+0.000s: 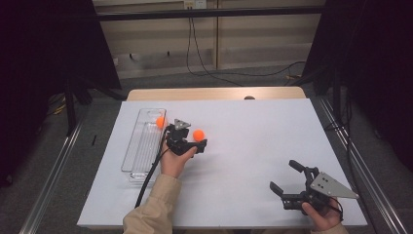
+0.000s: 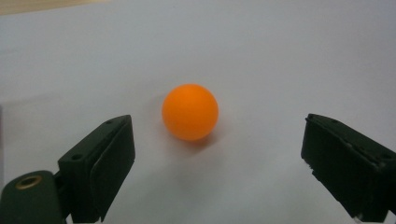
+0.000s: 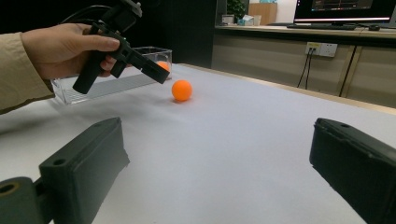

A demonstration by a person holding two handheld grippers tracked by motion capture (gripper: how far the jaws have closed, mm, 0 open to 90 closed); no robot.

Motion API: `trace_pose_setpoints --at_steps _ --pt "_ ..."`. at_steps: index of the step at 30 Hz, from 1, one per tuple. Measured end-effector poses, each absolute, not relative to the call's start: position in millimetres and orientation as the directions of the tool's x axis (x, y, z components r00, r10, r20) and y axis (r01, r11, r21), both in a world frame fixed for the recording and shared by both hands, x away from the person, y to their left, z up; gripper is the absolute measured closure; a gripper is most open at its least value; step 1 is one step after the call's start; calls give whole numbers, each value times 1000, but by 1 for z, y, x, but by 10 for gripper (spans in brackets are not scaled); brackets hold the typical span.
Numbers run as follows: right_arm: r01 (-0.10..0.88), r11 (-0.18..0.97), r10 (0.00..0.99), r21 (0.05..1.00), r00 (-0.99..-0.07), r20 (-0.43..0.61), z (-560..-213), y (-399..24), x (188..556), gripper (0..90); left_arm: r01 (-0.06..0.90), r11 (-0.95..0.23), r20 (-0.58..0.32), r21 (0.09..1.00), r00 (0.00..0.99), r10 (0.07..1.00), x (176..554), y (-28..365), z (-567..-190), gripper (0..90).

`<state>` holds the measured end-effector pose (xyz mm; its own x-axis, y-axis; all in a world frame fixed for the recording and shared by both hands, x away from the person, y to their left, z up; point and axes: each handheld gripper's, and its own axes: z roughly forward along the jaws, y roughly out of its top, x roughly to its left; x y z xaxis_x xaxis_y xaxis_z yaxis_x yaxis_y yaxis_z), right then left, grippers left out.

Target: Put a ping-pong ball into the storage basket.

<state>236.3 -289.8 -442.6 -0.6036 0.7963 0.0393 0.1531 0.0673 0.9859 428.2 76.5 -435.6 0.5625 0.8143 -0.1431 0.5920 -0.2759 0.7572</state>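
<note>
Left gripper view, left tool point(image 2: 212, 163) gaping, orange ball point(image 2: 190, 112) ahead (unmarked), right tool point(image 1: 287, 178) gaping too.

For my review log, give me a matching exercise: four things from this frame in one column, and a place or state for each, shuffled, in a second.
1. ball on the sheet
2. ball in the tray
3. left gripper
4. right gripper

a. open, near the table's right front
b. inside the clear tray
c. free, ahead of open jaws
d. open, aimed at a ball

Pairs: 1-c, 2-b, 3-d, 4-a
</note>
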Motion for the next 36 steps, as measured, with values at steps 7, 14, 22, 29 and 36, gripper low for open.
trace_pose_setpoints --at_steps 7,14,22,29,36 --pt "154 63 797 986 -602 43 -442 -290 236 28 589 -275 -137 760 559 818 432 74 -439 105" --pt "153 63 797 986 -602 43 -442 -290 236 28 587 -277 -130 761 556 821 435 72 -441 105" --pt "152 63 798 986 -602 42 -442 -291 236 28 585 -273 -131 764 555 822 438 69 -442 107" --pt "152 63 798 986 -601 42 -442 -290 236 28 578 -276 -119 768 552 825 441 70 -443 117" --pt "150 63 798 987 -602 40 -442 -291 236 28 569 -279 -102 773 546 831 443 70 -446 156"
